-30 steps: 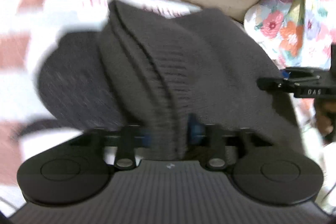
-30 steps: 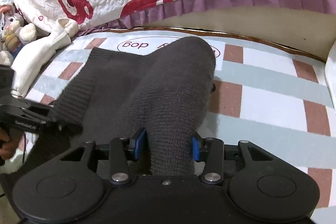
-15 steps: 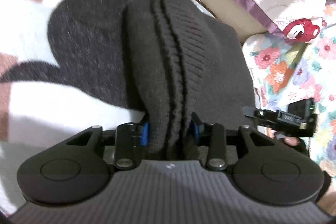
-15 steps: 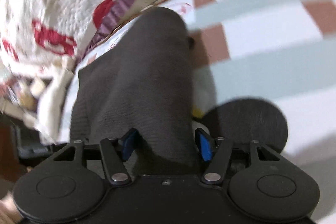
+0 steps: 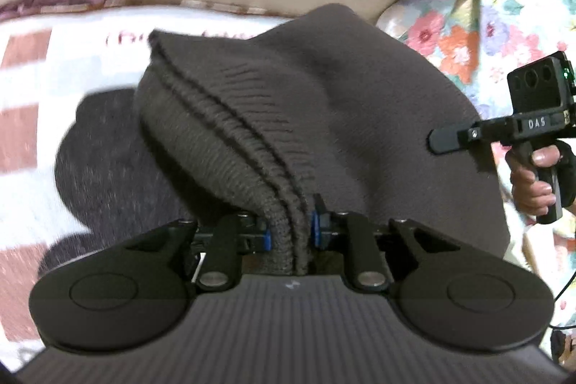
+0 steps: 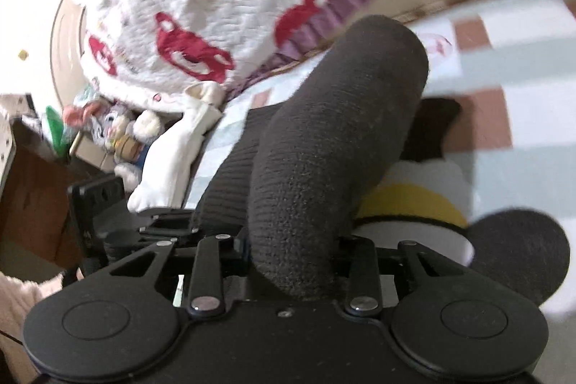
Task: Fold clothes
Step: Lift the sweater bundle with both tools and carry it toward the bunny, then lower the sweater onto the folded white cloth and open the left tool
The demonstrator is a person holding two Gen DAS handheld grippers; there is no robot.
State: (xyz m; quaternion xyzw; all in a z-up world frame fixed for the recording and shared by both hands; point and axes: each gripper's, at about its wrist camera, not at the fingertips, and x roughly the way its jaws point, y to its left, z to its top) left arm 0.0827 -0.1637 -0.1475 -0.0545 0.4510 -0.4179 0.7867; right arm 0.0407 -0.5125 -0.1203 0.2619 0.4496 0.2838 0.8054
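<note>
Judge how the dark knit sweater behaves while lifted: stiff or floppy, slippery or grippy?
Probably floppy: the sweater sags and bunches between the left gripper and right gripper. Likely grippy: its ribbed knit is pinched in both jaws.

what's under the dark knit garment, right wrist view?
Under the dark knit garment, a white, yellow and black-edged item peeks out on the checked mat. The rest is covered.
</note>
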